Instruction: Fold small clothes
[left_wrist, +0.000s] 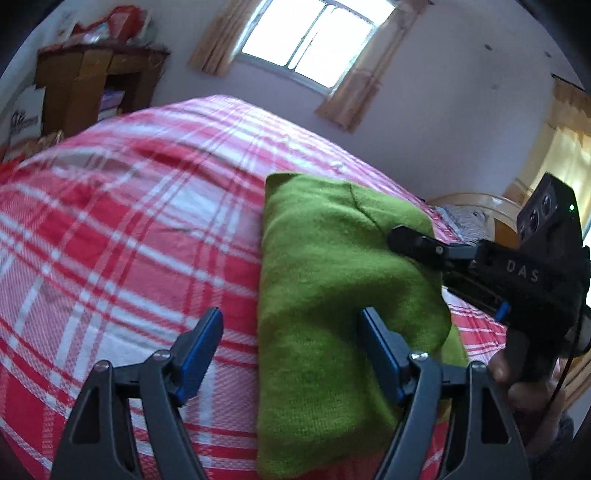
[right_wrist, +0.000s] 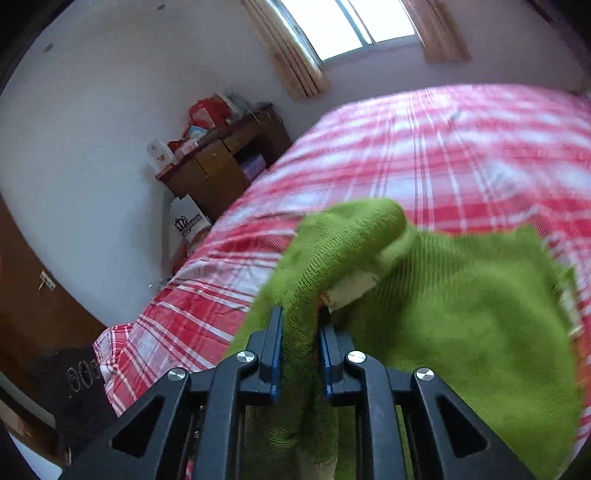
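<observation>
Bed: red checked sheet (left_wrist: 110, 229) under my green sweater (left_wrist: 317, 280).
Right gripper (right_wrist: 300, 325): pinched on a bunched sweater edge, raised.
Left gripper (left_wrist: 291, 325): wide apart, empty, straddling the sweater's edge.
Progress: 1 fold looks done; another remains.

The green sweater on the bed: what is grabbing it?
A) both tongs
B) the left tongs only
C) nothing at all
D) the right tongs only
D. The right tongs are pinched shut on a fold of the green sweater, while the left tongs stand wide open above the checked bedsheet and the sweater's edge, gripping nothing.
</observation>
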